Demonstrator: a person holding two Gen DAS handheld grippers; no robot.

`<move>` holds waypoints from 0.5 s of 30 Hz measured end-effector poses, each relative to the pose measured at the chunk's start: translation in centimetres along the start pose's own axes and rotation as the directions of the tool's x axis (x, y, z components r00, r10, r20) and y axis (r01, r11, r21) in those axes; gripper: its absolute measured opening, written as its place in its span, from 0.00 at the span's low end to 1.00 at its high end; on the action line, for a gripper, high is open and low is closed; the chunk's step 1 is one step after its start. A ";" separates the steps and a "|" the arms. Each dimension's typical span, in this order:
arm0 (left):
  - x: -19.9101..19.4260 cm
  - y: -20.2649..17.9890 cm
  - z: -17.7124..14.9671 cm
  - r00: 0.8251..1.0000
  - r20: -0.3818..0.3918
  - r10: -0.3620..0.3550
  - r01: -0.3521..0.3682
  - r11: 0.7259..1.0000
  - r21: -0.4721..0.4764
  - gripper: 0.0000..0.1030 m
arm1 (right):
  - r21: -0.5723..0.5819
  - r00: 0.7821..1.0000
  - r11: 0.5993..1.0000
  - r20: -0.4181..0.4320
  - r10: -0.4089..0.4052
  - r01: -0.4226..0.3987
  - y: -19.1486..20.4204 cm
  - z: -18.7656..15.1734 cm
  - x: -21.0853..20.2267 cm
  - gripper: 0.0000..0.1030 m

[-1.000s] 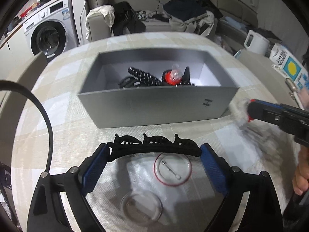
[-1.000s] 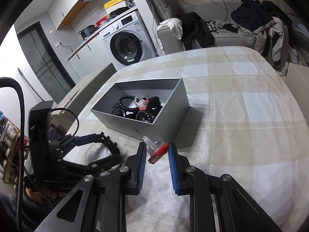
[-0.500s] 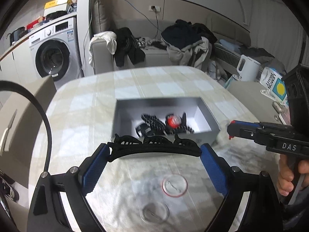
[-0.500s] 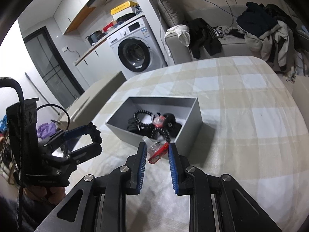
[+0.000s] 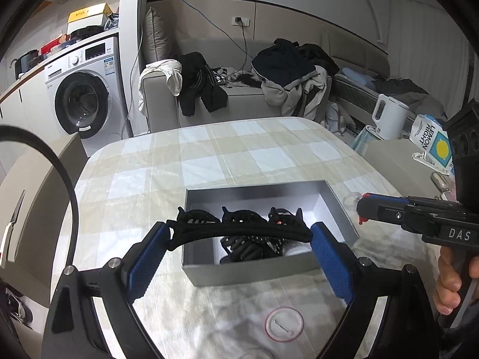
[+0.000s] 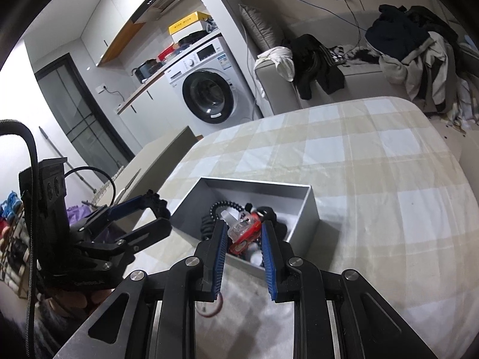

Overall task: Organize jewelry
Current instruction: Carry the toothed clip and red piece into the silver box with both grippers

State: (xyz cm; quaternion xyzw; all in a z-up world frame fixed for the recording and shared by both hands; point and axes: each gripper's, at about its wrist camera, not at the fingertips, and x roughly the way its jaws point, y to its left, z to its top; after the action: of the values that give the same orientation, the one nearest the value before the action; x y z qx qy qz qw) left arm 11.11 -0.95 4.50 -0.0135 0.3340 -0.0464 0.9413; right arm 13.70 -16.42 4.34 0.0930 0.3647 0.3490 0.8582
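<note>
A lived-in room is seen behind the work: a washing machine (image 5: 79, 98) at the left, a sofa (image 5: 227, 101) heaped with clothes in the middle, a white kettle (image 5: 389, 116) at the right. The work surface is a table under a checked cloth (image 5: 239, 149), and an open grey box (image 5: 251, 269) is set on it.

At the left, a black headband (image 5: 239, 232) with raised bows is held across the left gripper (image 5: 239, 240); its fingers are spread wide and the band is stretched between the blue pads (image 5: 146, 257), so the wide stance is a grip and not an empty opening. In the left wrist view the band is seen over the near part of the box, not yet let go into it.

In the middle, the box is already partly filled: a black beaded strand (image 6: 223, 205) and other dark pieces are lying inside.

To the right, a small red and clear plastic piece (image 6: 244, 230) is pinched in the right gripper (image 6: 243, 257), whose fingers are drawn narrow around it, and it is carried at the box's near edge.

On the cloth nearer the cameras, a red-rimmed clear round piece with a pin (image 5: 284, 324) is left outside the box. The sorting is judged well under way, with two pieces in hand and at least this one to be collected.
</note>
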 end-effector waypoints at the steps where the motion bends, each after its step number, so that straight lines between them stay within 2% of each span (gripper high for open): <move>1: 0.2 0.0 0.1 1.000 -0.002 -0.001 0.001 1.000 0.002 0.89 | 0.001 1.000 1.000 0.000 0.001 -0.001 0.0 0.1 0.2 0.21; 15: 2.7 0.0 0.4 0.999 -0.051 0.004 -0.002 0.999 0.040 0.89 | 0.009 0.999 1.000 -0.039 0.003 -0.003 -0.3 1.3 2.9 0.21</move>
State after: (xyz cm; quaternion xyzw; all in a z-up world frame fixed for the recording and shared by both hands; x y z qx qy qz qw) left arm 13.46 -1.27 3.07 0.0069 0.3570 -0.0518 0.9326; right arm 16.16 -14.57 3.47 0.0906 0.3829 0.3503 0.8500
